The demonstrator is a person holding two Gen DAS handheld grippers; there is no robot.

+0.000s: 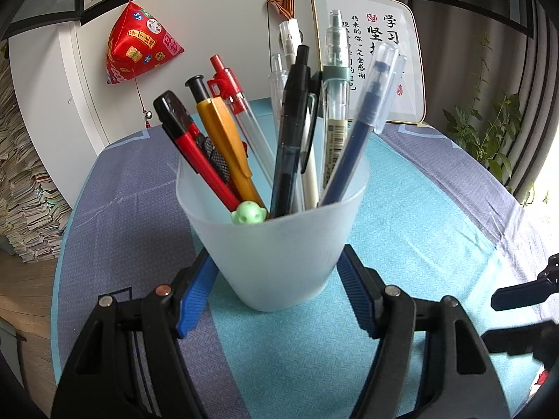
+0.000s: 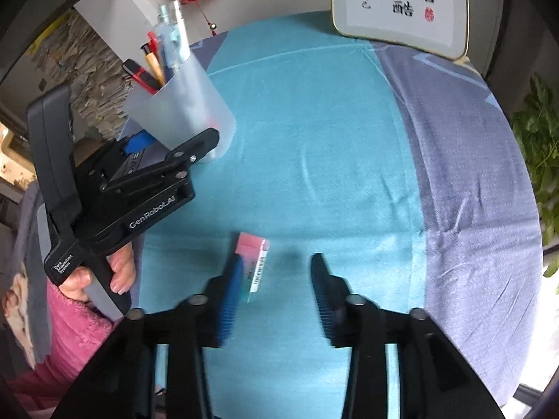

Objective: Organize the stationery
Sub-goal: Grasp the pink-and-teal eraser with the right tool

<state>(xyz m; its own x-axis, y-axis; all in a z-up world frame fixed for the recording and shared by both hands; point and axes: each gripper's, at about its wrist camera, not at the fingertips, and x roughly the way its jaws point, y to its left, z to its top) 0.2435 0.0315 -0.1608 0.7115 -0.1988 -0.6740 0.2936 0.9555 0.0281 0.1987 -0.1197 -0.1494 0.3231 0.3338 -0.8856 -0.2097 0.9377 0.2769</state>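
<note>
Your desk [image 2: 314, 122] wears a cloth w/ a teal centre band and grey-blue sides; behind it a white cabinet wall, 1 framed calligraphy board [image 1: 380, 52] leaning there, 1 red pyramid charm [image 1: 139, 45] hanging on a cord, paper stacks at left, green plants at right. Your left gripper [image 1: 276, 279] is pinching 1 frosted cup [image 1: 276, 241] near its base, blue pads on both sides; cup stands on the teal band. Inside it approx 9 pens, hard to count exactly where they overlap, plus 1 green-knobbed item [image 1: 248, 212]. Your right gripper [image 2: 276, 289] hangs spread over the teal band, nothing between the pads. 1 pink eraser [image 2: 253, 262] in a paper sleeve lies on the cloth just beside its left finger; can't tell if touching, view's blurred.
</note>
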